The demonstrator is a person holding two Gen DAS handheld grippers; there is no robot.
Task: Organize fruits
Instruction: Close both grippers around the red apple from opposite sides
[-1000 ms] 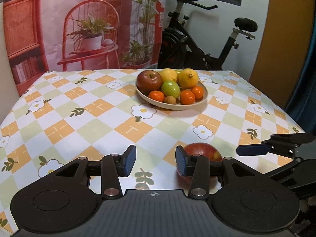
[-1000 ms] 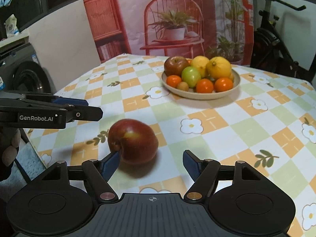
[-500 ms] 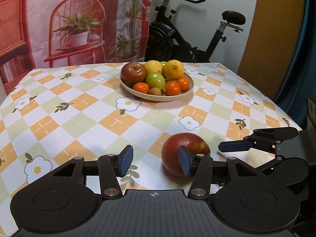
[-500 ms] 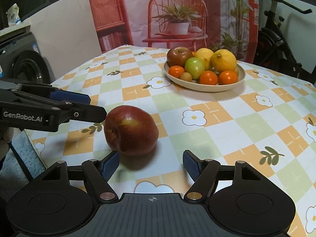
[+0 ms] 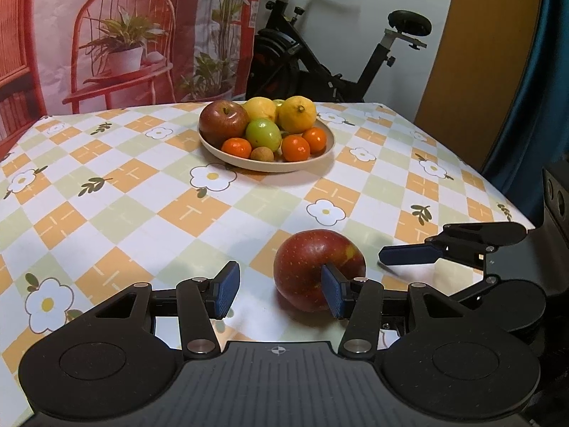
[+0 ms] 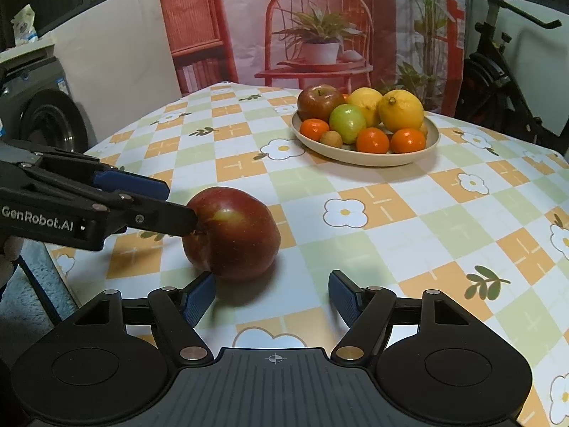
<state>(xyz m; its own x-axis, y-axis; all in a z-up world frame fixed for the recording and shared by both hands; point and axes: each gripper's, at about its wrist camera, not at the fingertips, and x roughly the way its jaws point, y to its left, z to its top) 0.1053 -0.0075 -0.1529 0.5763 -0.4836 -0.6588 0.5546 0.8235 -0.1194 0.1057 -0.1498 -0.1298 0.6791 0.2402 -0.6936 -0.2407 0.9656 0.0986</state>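
A loose red apple lies on the checked tablecloth near the front edge; it also shows in the right wrist view. My left gripper is open, and its right finger sits in front of the apple. My right gripper is open, with the apple just ahead of its left finger. A beige plate at the far middle holds a red apple, a green fruit, lemons, small oranges and a small brown fruit; it also shows in the right wrist view.
The right gripper's fingers reach in right of the apple. The left gripper's fingers reach the apple's left side. An exercise bike stands behind the table. A washing machine stands left of it.
My left gripper has moved right and forward, so the apple now sits behind its right finger. My right gripper has come closer to the apple. Both stay open.
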